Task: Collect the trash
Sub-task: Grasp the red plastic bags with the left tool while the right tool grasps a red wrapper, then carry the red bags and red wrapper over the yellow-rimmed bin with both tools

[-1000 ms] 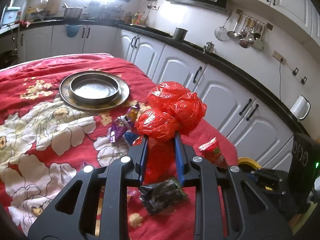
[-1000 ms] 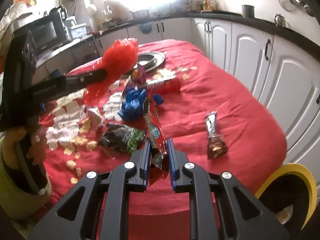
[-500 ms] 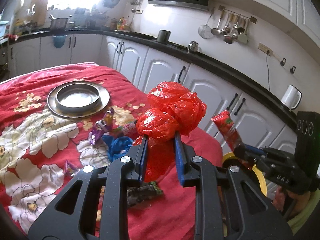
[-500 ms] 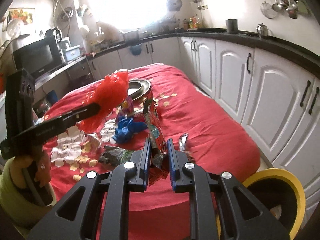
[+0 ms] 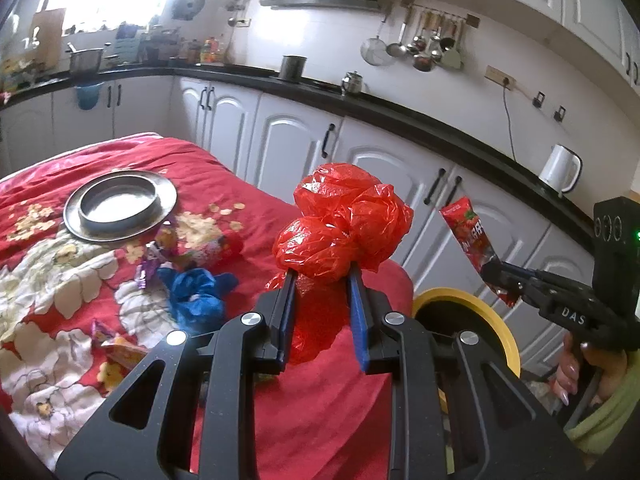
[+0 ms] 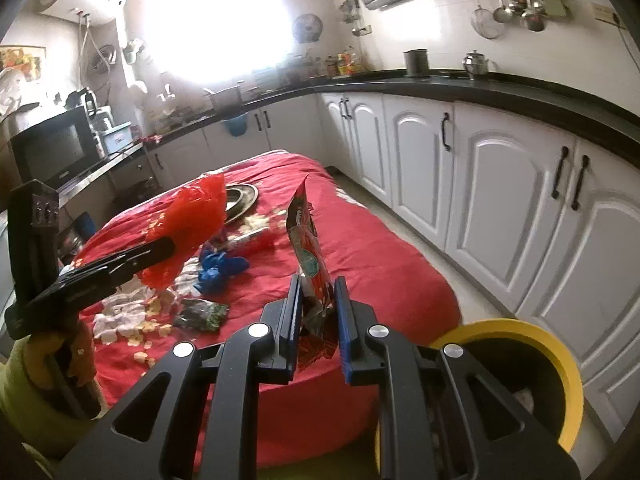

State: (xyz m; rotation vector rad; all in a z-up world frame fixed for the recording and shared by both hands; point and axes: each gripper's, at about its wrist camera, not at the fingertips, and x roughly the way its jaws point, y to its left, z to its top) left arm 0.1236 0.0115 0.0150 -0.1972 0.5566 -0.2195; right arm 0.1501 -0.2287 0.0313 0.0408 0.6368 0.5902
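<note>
Beside yellow bin (image 6: 560,364): gripped red wrapper (image 6: 310,248)

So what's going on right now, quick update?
Left gripper shut on red plastic bag. Right gripper shut on red snack wrapper. Yellow-rimmed bin open below right, nothing blocking.

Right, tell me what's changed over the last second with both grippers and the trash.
The right gripper has lifted its red snack wrapper off the red tablecloth and swung it toward the yellow-rimmed bin. The left gripper has risen a little too. Unchanged: both stay clamped, the left on the red plastic bag; the blue bag and metal plate lie as before.
</note>
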